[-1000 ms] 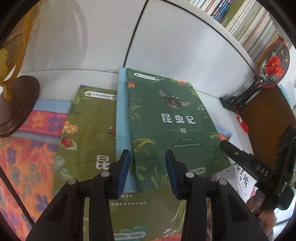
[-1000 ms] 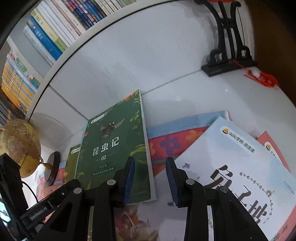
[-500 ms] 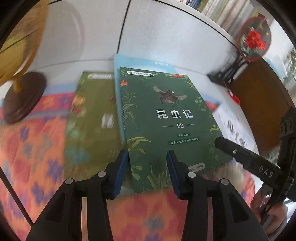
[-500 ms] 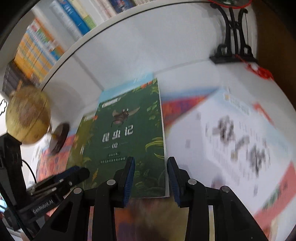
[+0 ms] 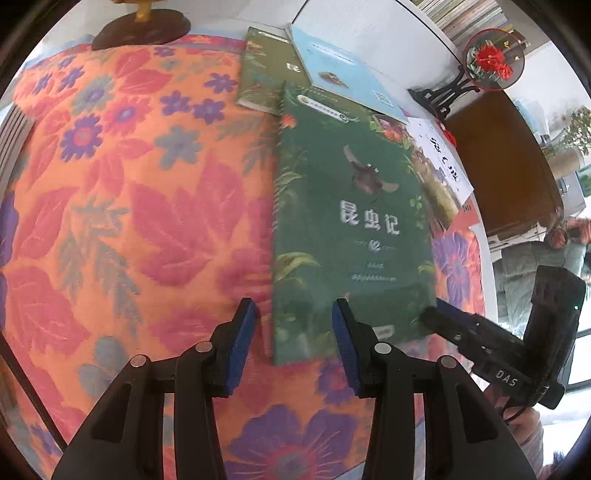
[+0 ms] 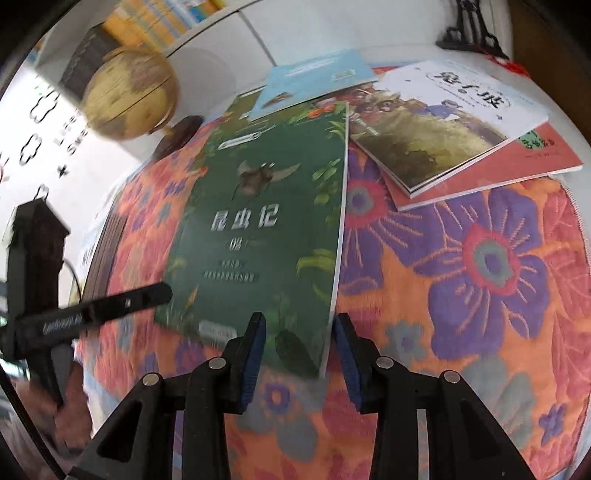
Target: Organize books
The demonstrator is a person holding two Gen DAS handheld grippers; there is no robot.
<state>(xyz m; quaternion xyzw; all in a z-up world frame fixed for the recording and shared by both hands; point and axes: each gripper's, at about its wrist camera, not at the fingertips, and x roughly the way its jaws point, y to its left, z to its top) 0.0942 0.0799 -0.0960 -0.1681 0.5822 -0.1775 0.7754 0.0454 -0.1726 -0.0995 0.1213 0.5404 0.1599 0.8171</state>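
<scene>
A dark green insect book lies face up over the floral cloth. My left gripper is open and straddles its near left corner, right finger over the cover, left finger just off the edge. My right gripper is open astride the near right corner in the same way. Each shows in the other's view, the right gripper and the left gripper, both at the book's near edge. A light blue book and an olive green book lie behind.
A white book sits on a red book at the back right. A globe on a dark base stands at the back left. A red fan ornament and a brown cabinet are on the right, with shelved books behind.
Both grippers have drawn back from the wall, and the dark green book has come with them, off the back stack and over the cloth. The light blue book is now uncovered.
</scene>
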